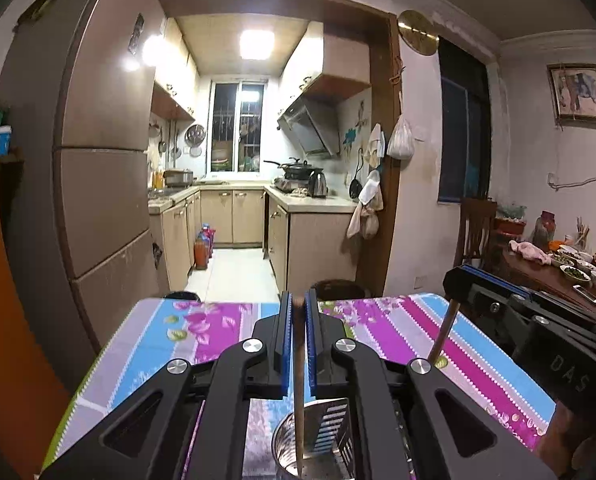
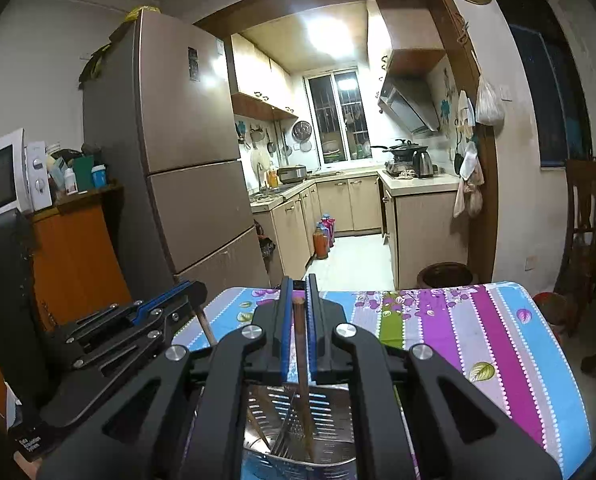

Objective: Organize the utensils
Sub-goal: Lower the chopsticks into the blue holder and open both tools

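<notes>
My left gripper (image 1: 298,304) is shut on a wooden chopstick (image 1: 298,392) that hangs down into a perforated steel utensil holder (image 1: 329,432) below it. My right gripper (image 2: 299,300) is shut on a darker wooden chopstick (image 2: 302,380) whose lower end stands inside the same steel holder (image 2: 329,420). In the left wrist view the right gripper (image 1: 469,280) shows at the right with its chopstick (image 1: 443,332) slanting down. In the right wrist view the left gripper (image 2: 186,296) shows at the left with its chopstick (image 2: 206,326).
The holder stands on a table with a striped floral cloth (image 1: 417,332). A tall fridge (image 2: 186,152) stands left of the kitchen doorway. A dark jar (image 2: 445,274) sits beyond the table's far edge. A dining table with bowls (image 1: 569,272) and a chair (image 1: 473,228) are at the right.
</notes>
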### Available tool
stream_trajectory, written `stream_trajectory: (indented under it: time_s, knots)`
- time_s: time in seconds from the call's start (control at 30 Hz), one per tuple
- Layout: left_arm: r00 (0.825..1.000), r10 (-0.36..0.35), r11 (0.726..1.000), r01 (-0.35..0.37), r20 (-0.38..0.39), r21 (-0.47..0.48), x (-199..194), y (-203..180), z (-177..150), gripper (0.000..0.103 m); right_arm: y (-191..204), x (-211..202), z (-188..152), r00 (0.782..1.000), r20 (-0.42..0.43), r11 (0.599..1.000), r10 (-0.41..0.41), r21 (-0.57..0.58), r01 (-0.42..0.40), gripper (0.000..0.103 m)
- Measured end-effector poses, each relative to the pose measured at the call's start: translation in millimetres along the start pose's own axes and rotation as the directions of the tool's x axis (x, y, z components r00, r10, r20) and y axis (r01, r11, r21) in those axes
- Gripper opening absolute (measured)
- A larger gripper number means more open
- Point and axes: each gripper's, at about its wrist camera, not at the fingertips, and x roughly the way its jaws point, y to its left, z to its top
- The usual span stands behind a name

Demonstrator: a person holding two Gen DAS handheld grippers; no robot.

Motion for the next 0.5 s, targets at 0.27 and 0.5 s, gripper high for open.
stream_trajectory:
  time_s: [0.27, 0.5]
  knots:
    - [0.996, 0.025, 0.997, -0.019, 0.084, -0.073, -43, 28, 22, 0.024, -1, -49, 30, 0.994, 0.108, 0.999, -0.022, -0.027, 0.025, 0.036]
    - [0.963, 0.104, 0.995, -0.098, 0.248, -0.037, -162, 54, 51, 0.025, -16, -164, 38, 0.972, 0.225, 0.989, -0.062, -0.12, 0.091, 0.047]
